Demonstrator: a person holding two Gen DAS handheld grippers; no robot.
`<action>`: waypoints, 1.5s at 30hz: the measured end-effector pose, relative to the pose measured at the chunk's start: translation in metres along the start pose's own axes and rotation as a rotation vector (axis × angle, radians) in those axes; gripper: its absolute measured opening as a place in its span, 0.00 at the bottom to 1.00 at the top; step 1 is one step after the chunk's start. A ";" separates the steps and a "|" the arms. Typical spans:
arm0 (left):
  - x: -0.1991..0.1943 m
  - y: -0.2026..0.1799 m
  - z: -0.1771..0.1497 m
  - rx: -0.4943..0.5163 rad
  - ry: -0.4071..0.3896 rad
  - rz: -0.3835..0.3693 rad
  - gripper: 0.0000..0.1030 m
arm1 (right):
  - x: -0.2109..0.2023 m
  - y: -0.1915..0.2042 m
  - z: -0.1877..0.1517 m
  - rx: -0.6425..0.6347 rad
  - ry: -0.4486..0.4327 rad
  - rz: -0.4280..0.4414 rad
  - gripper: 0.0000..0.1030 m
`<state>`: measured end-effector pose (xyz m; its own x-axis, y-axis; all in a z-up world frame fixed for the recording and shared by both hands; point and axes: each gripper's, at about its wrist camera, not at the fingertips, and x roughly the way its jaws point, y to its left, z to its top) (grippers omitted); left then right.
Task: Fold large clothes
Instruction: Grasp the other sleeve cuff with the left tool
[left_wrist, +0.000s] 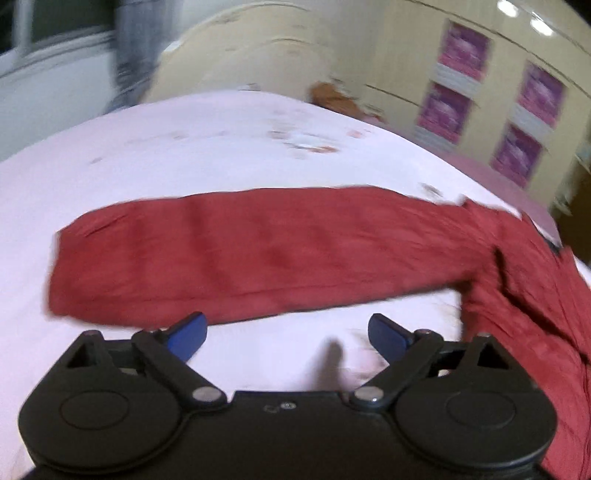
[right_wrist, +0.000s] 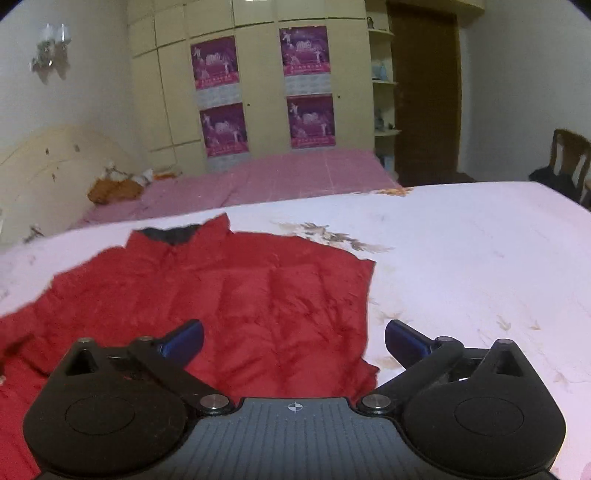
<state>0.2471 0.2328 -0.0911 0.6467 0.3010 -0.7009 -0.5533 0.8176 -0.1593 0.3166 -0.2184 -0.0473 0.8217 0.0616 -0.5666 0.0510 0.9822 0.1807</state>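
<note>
While both grippers hover over the bed, I see the left gripper with jaws spread wide, holding nothing. Right gripper: jaws fully apart, empty, above the red jacket lying flat on the bed, one sleeve stretched out.

We hold the left gripper tilted downward with its blue fingers spread wide and nothing between them. The right gripper also points downward, its jaws standing wide apart and empty. Both black housings fill the lower part of their own views.
</note>
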 end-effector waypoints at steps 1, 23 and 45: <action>-0.002 0.010 -0.001 -0.048 -0.003 -0.001 0.89 | 0.001 -0.001 0.002 0.005 0.000 -0.003 1.00; 0.020 0.079 0.030 -0.555 -0.168 -0.126 0.06 | 0.005 -0.031 0.002 0.044 0.082 -0.141 1.00; 0.016 -0.136 0.039 0.040 -0.103 -0.480 0.06 | 0.002 -0.060 0.001 0.133 0.092 -0.173 1.00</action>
<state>0.3532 0.1461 -0.0532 0.8733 -0.0687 -0.4824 -0.1614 0.8934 -0.4193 0.3162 -0.2773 -0.0586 0.7395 -0.0836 -0.6680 0.2660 0.9478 0.1758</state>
